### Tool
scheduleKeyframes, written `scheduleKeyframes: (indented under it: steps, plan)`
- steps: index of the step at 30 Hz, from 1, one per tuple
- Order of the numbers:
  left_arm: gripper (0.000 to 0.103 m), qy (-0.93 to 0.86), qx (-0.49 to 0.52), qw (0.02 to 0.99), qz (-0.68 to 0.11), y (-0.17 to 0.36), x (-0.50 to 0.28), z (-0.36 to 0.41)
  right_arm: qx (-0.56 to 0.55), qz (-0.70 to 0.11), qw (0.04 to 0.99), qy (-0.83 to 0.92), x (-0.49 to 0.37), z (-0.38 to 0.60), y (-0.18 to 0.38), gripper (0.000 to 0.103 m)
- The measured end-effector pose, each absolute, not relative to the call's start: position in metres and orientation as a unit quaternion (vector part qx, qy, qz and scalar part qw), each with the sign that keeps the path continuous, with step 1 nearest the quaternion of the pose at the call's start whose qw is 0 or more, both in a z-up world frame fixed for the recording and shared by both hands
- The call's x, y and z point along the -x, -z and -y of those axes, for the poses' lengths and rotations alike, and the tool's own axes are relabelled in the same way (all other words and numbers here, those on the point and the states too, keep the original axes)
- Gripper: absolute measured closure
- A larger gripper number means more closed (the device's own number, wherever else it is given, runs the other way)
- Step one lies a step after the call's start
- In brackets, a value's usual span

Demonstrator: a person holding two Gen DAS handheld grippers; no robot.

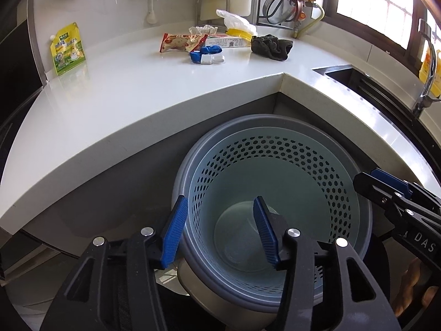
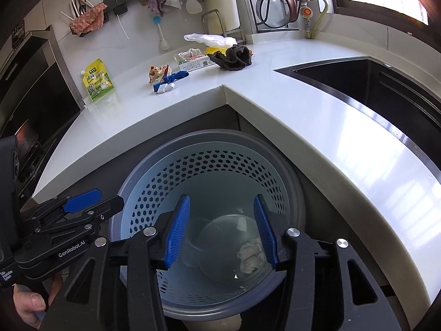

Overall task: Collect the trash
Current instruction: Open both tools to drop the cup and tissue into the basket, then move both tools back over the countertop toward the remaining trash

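Observation:
A pale blue perforated bin [image 1: 275, 165] [image 2: 209, 171] stands on the floor below the counter's inner corner. A crumpled white tissue [image 2: 250, 256] lies at its bottom. My left gripper [image 1: 220, 229] is open and empty above the bin's left rim. My right gripper [image 2: 222, 229] is open and empty over the bin's mouth. Trash lies at the back of the white counter [image 1: 124, 104]: a red snack wrapper [image 1: 180, 42] [image 2: 158, 73], a blue-and-white wrapper [image 1: 206, 55] [image 2: 169, 81], a flat box [image 2: 195, 64], a white plastic bag [image 1: 237, 20] [image 2: 209, 40] and a green-yellow pouch [image 1: 67, 49] [image 2: 97, 82].
A dark cloth [image 1: 271, 47] [image 2: 233, 58] lies on the counter by the trash. A sink [image 2: 372, 82] with a tap [image 1: 427, 69] is set in the counter at the right. A pot rack [image 2: 275, 0] stands in the back corner. A dark oven front [image 2: 30, 96] is at the left.

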State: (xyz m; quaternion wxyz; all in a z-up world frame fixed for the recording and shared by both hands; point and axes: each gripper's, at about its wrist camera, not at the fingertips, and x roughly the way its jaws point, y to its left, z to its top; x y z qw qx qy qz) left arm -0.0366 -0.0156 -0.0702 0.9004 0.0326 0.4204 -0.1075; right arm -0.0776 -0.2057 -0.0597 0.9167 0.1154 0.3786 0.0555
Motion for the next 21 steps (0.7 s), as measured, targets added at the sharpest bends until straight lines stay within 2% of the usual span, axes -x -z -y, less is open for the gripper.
scheduleKeyframes:
  steps: [8,14,21]
  plan:
    - [0.045,0.105,-0.031,0.902,-0.418,0.068,0.038,0.013,-0.117,-0.376,0.918,-0.056,0.079,0.205,0.058,0.055]
    - [0.036,0.103,-0.025,0.902,-0.419,0.065,0.037,0.010,-0.117,-0.370,0.920,-0.056,0.080,0.206,0.054,0.049]
    - [0.018,0.082,-0.023,0.912,-0.402,0.055,0.040,0.001,-0.118,-0.360,0.924,-0.057,0.083,0.206,0.048,0.037]
